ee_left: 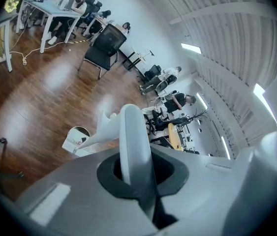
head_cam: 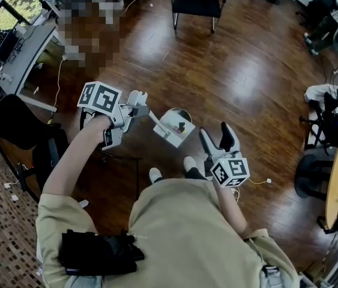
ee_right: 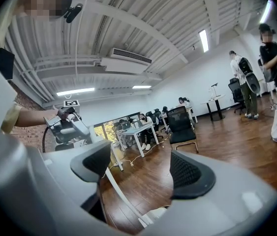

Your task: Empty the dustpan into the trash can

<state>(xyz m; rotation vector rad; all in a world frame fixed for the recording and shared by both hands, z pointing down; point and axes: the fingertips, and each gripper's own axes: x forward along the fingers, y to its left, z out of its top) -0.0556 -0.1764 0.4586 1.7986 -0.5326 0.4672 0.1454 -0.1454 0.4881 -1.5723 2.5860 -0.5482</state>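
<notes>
At the centre of the head view, the dustpan [head_cam: 175, 128] is being held above the wood floor [head_cam: 241, 71], between the two grippers and just ahead of the person's shoes [head_cam: 155, 174]. It is being shown as a white, box-shaped pan on a long, thin white handle [head_cam: 155, 119], with a small dark scrap lying inside. The handle is being clenched by the left gripper [head_cam: 141, 110], left of centre, its jaws pressed together on it. A round grey bin [head_cam: 184, 111] rim is being glimpsed just behind the pan. Right of centre and lower, the right gripper [head_cam: 218, 138] is being carried released, jaws apart and grasping nothing. In the right gripper view the handle is being seen slanting beyond the gap.
</notes>
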